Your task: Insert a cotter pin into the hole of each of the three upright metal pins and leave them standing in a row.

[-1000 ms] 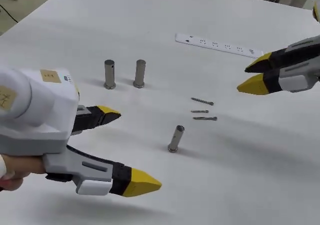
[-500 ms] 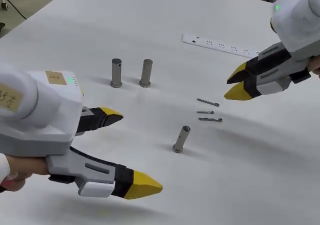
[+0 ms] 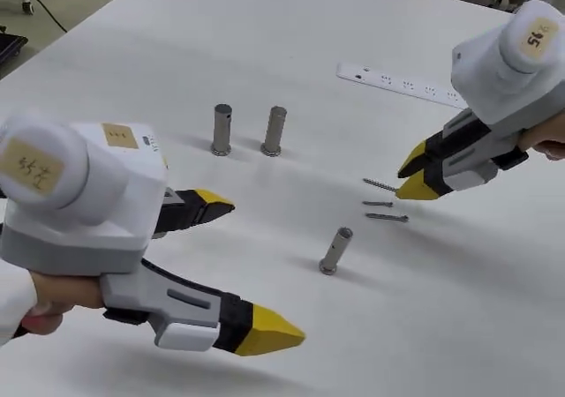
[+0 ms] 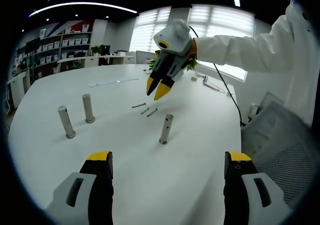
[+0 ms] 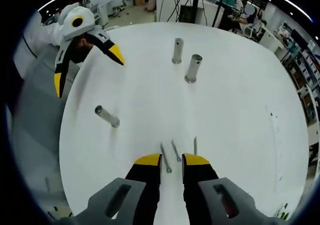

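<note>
Head view: white table (image 3: 265, 62), power strip (image 3: 397, 84); left gripper (image 3: 265, 269) fingers spread, right gripper (image 3: 413, 175) narrowly parted.

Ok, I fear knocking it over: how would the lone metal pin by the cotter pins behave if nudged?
Tall on a small foot, the lone metal pin probably tips easily. Round, it would likely roll on the smooth table once down. It looks solid, so probably heavy for its size.

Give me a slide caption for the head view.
Right gripper poised by three cotter pins; left gripper open near three standing metal pins.
</note>
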{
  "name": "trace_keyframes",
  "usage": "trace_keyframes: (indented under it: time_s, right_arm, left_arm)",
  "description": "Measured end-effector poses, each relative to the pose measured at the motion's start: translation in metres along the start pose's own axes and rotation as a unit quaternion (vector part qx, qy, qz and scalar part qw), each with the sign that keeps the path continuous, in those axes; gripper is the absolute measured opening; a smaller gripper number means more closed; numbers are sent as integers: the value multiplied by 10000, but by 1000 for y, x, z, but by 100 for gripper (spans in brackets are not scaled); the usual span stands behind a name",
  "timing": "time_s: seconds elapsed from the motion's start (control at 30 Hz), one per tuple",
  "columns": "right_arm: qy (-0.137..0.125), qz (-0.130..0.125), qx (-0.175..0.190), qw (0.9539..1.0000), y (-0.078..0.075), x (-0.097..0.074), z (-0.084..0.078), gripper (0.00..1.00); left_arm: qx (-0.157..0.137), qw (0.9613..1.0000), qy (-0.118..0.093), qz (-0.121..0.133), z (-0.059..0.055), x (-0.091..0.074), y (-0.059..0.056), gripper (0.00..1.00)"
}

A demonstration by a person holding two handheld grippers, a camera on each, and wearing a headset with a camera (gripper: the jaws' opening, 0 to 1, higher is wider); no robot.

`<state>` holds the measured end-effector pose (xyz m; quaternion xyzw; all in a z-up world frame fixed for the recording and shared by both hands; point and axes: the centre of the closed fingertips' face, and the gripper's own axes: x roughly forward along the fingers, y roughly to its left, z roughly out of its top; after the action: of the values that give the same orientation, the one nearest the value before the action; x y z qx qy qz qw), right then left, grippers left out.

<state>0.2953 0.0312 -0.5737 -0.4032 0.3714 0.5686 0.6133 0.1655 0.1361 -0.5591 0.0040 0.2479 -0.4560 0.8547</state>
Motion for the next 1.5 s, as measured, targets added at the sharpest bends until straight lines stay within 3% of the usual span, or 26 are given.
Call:
trace_keyframes:
  time_s: [0.2,0.43,0.93,1.13,1.2,1.37,1.5]
  right_arm:
    - [246,79,-23,9997,-2,12,-8,8]
    - [572,165,-292,9978,-3,24,-17,7]
    - [834,164,-399,9956,-14,35,-23,0]
    - [942,206,-519,9940,-16,36,-24,0]
    - [1038,230,-444,9933,-16,37,-24,0]
    - [1352,310,-728,9877,-15,37,-24,0]
    - [1472,353,-749,9856,-17,38,-23,0]
  left_arm:
    - [-54,10000,-9,11,0,0,0,91]
    - [-88,9999,-26,49,0,0,2,91]
    - [-140,9999,-65,58,1,-2,2,90]
    - [-190,9996,-173,74,6,-2,5,89]
    - [-182,9996,-196,78,8,-2,5,89]
    - [-212,9994,-265,91,13,-2,5,88]
    - [-206,9995,-249,74,13,-2,4,88]
